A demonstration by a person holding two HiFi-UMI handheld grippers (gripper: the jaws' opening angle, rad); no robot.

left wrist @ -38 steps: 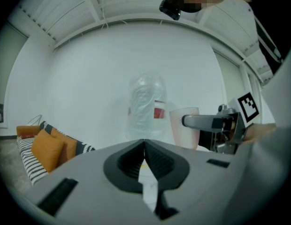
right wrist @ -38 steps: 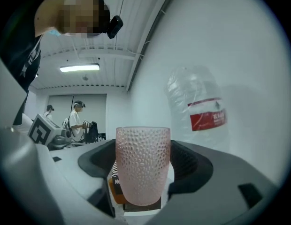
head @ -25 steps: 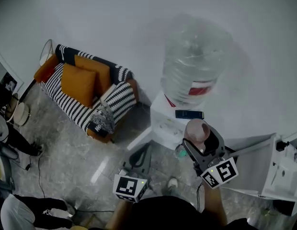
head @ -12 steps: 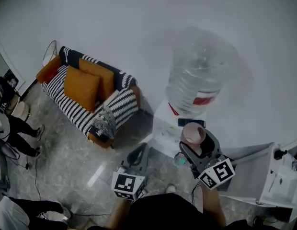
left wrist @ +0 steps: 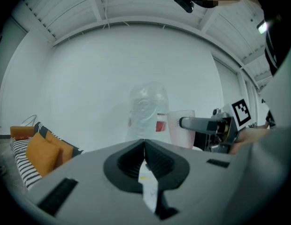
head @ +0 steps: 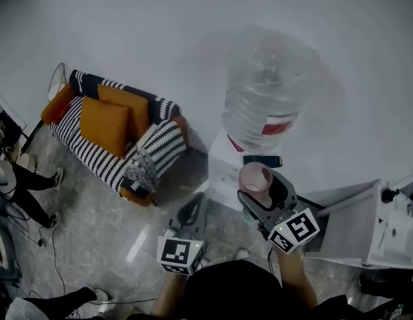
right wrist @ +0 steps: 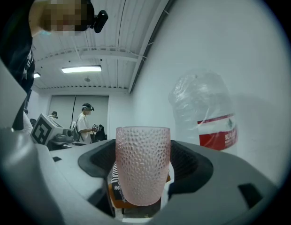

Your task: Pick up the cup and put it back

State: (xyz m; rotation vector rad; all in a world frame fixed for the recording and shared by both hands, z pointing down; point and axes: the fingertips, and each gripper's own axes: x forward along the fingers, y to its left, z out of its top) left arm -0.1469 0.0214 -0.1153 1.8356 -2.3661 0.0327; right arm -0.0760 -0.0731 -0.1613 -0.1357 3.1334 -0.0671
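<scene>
One cup [right wrist: 142, 165], upright, clamped in right tool [head: 258, 187]

Grey marbled floor [head: 113, 225] fills lower left of frame. Striped sofa [head: 160, 145] stands on it at left, with orange cushions [head: 103, 124]. White water dispenser [head: 223, 172] at centre carries a big clear bottle [head: 270, 92] and a small dark flat thing [head: 262, 161].

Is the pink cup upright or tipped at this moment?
Upright. In the right gripper view the pink cup stands straight between the jaws of the right tool, its rim level on top and its base below.
</scene>
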